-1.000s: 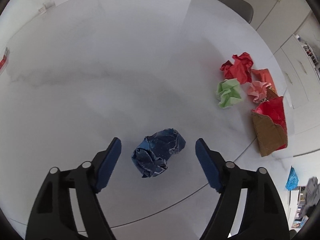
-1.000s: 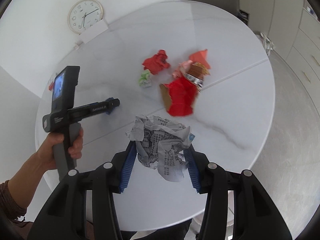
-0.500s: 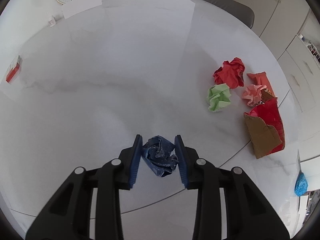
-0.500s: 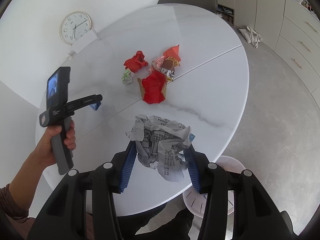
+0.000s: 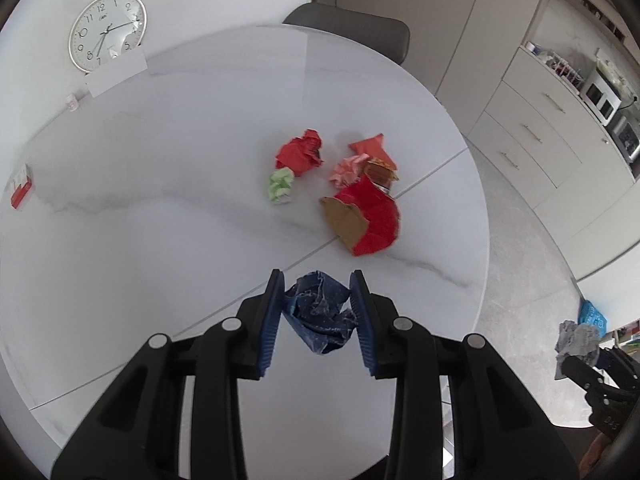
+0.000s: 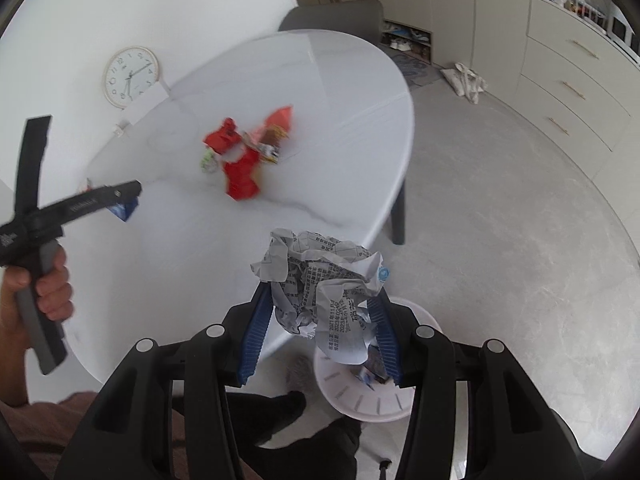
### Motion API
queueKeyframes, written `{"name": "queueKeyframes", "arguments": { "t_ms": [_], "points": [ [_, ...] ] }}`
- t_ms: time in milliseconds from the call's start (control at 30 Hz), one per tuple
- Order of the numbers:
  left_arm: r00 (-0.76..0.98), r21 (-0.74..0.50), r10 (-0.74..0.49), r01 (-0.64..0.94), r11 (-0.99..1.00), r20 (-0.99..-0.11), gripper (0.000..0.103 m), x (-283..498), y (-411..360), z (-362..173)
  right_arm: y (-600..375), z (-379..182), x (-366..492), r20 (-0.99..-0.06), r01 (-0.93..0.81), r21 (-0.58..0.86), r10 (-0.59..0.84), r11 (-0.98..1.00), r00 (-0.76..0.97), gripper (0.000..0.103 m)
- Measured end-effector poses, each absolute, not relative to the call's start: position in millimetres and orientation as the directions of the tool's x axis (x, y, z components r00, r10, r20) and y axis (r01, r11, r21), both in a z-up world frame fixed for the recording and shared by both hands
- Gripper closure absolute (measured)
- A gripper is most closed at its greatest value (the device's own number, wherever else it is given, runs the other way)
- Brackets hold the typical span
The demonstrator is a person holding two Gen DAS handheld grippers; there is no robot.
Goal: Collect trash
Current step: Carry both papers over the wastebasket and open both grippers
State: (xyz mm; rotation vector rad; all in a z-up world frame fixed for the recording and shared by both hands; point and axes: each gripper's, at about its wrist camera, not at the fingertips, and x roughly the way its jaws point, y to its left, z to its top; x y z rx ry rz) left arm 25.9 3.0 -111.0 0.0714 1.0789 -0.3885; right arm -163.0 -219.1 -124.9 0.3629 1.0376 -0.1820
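The right gripper (image 6: 318, 318) was clamped on a crumpled printed paper (image 6: 320, 280), held above the white bin (image 6: 366, 402) on the floor beside the table (image 6: 280, 80). The left gripper (image 5: 318, 314) pinched a blue wad (image 5: 320, 314) over the tabletop. Recommendation — centre the paper over the bin's mouth before opening; red scraps (image 5: 370, 216) were uncollected.

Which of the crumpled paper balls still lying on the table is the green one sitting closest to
The crumpled red paper ball. The green ball lies just below and left of it, nearly touching; the pink ball sits farther right, across a gap.
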Motion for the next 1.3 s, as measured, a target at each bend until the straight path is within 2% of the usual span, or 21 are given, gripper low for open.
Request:
{"name": "queueKeyframes", "arguments": {
  "t_ms": [300,433,500,533,633,733,767,800,833,900,1000,1133,1300],
  "points": [
    [0.317,-0.165,-0.341,0.47,0.867,-0.885,0.069,-15.8,-48.6,-134.6,-233.9,-220.7,-211.3,-0.929,0.371,0.179,0.032,0.911,0.369,0.054],
    [0.32,-0.113,-0.335,0.553,0.826,-0.886,0.069,-37.9,-77.5,-136.5,-226.9,-280.2,-205.9,-0.948,0.346,0.158,0.044,0.925,0.316,0.05],
    [0.322,-0.094,-0.339,0.588,0.803,-0.884,0.069,-48.0,-89.7,-136.5,-226.2,-302.4,-202.6,-0.953,0.34,0.158,0.053,0.927,0.298,0.04],
    [0.318,-0.091,-0.347,0.609,0.788,-0.883,0.069,-53.7,-96.3,-136.9,-227.0,-314.5,-200.8,-0.958,0.345,0.154,0.055,0.926,0.281,0.031],
    [0.292,-0.102,-0.375,0.654,0.75,-0.88,0.068,-67.9,-113.1,-139.5,-232.7,-331.3,-200.5,-0.964,0.36,0.164,0.072,0.918,0.256,0.025],
    [0.256,-0.116,-0.392,0.69,0.714,-0.884,0.066,-82.5,-129.2,-145.5,-244.9,-320.1,-207.3,-0.959,0.384,0.171,0.064,0.908,0.275,0.013],
    [0.245,-0.121,-0.396,0.7,0.704,-0.885,0.063,-86.9,-133.4,-147.5,-247.6,-312.3,-212.3,-0.955,0.393,0.17,0.054,0.904,0.29,0.009],
    [0.235,-0.124,-0.397,0.707,0.697,-0.887,0.055,-90.3,-137.3,-149.7,-253.5,-301.3,-217.6,-0.95,0.406,0.169,0.039,0.898,0.309,0.008],
    [0.224,-0.13,-0.401,0.715,0.687,-0.888,0.052,-95.3,-143.2,-151.9,-262.4,-286.4,-225.7,-0.942,0.427,0.17,0.02,0.888,0.335,0.005],
    [0.206,-0.145,-0.414,0.725,0.673,-0.887,0.033,-102.8,-150.6,-154.7,-276.4,-266.2,-238.7,-0.929,0.458,0.174,-0.009,0.872,0.37,0.003],
    [0.185,-0.174,-0.438,0.732,0.658,-0.879,0.017,-114.9,-160.1,-156.7,-297.7,-233.0,-257.0,-0.907,0.491,0.174,-0.055,0.854,0.417,0.003],
    [0.177,-0.208,-0.454,0.707,0.676,-0.873,0.009,-122.8,-164.8,-156.2,-320.2,-199.7,-276.0,-0.883,0.512,0.176,-0.095,0.841,0.459,0.003],
    [0.173,-0.244,-0.463,0.665,0.706,-0.869,0.008,-120.6,-159.6,-155.2,-333.2,-182.4,-282.7,-0.863,0.513,0.181,-0.115,0.839,0.492,0.003]
  ]
}}
